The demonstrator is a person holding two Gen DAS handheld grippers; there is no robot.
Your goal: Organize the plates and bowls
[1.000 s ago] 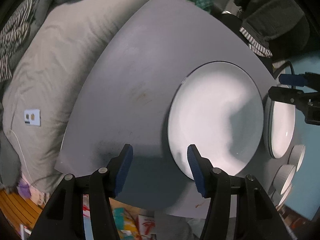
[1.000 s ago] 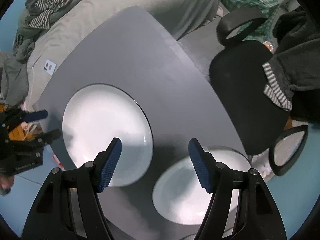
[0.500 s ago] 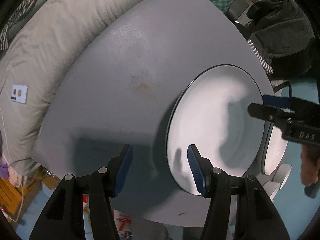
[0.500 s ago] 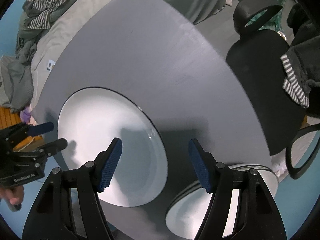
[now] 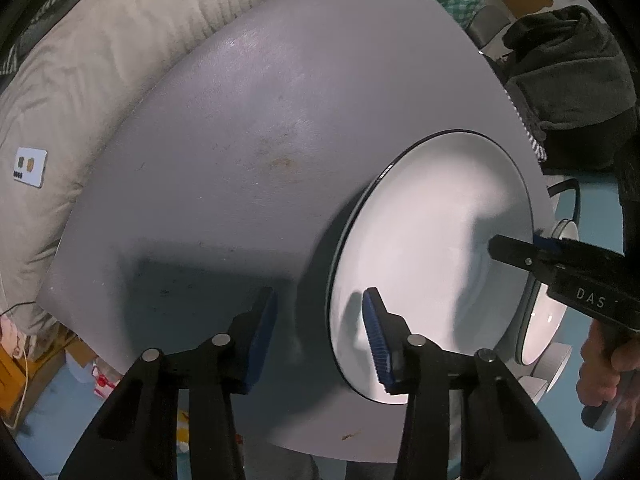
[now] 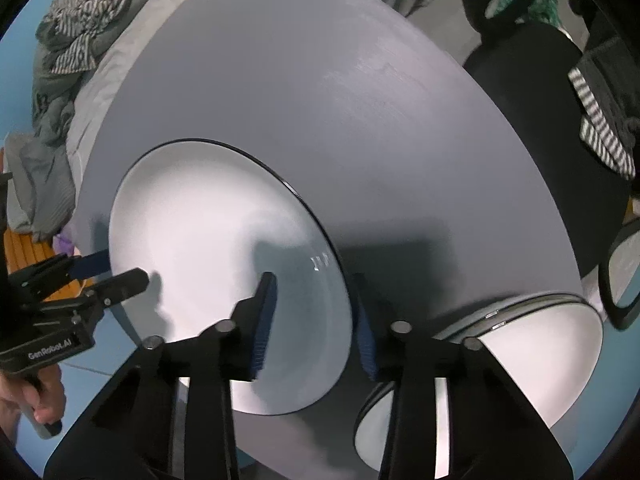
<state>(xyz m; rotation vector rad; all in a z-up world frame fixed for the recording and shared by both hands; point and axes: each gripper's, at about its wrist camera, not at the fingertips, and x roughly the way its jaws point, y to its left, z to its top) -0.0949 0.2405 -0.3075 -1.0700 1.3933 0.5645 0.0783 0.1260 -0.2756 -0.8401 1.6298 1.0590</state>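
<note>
A large white plate (image 5: 432, 264) with a dark rim lies on the grey table (image 5: 240, 140). My left gripper (image 5: 320, 336) straddles the plate's left rim. Its jaws are closing, and the pads stand apart from the rim. My right gripper (image 6: 316, 326) straddles the opposite rim of the same plate (image 6: 216, 248). Its jaws are closing too, one pad over the plate and one just outside the rim, with no firm press seen. Each view shows the other gripper at the far rim: the right gripper (image 5: 536, 248) and the left gripper (image 6: 116, 276).
A second white plate (image 6: 520, 356) sits at the table's edge beside the first, with small white bowls (image 5: 556, 360) past it. Beige bedding (image 5: 80, 80) borders the table on one side, a black office chair (image 6: 520, 120) on the other. A hand (image 5: 604, 360) holds the right gripper's handle.
Both grippers have sunk toward the large plate, which now looms larger. Their jaws have narrowed around its opposite rims. The plate itself has not moved.
</note>
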